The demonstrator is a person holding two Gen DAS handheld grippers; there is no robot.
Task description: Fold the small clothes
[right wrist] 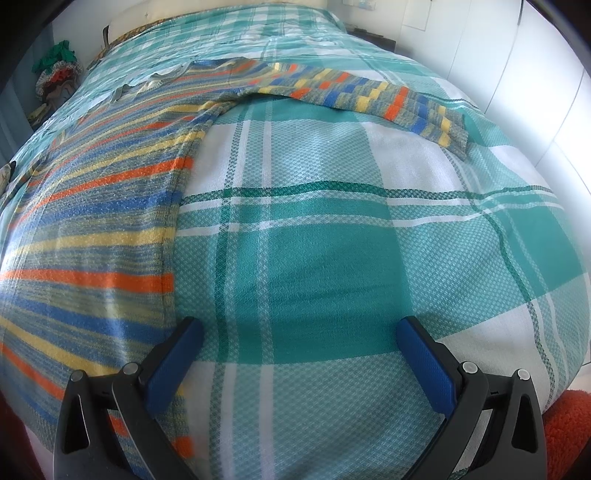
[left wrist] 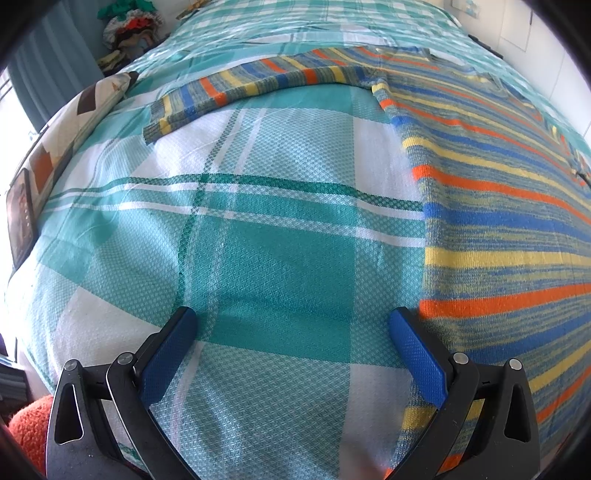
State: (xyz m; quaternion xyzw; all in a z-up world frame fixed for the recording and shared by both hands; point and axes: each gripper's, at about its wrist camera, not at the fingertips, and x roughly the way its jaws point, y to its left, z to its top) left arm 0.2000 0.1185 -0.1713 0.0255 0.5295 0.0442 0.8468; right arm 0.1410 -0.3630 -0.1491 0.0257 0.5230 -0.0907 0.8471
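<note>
A striped knit sweater [left wrist: 498, 229] in blue, yellow and orange lies flat on the teal plaid bedspread [left wrist: 258, 236]. In the left wrist view its body fills the right side and one sleeve [left wrist: 236, 88] stretches to the far left. In the right wrist view the body [right wrist: 92, 229] fills the left side and the other sleeve [right wrist: 373, 96] stretches to the far right. My left gripper [left wrist: 291, 321] is open and empty, just left of the sweater's side edge. My right gripper [right wrist: 299, 328] is open and empty, just right of the opposite side edge.
A patterned pillow [left wrist: 74, 125] and a dark tablet [left wrist: 20, 218] lie at the bed's left edge. A pile of clothes [left wrist: 129, 26] sits beyond the bed's far left corner. An orange fuzzy thing [right wrist: 565, 424] is below the near edge. White cupboards [right wrist: 517, 74] stand to the right.
</note>
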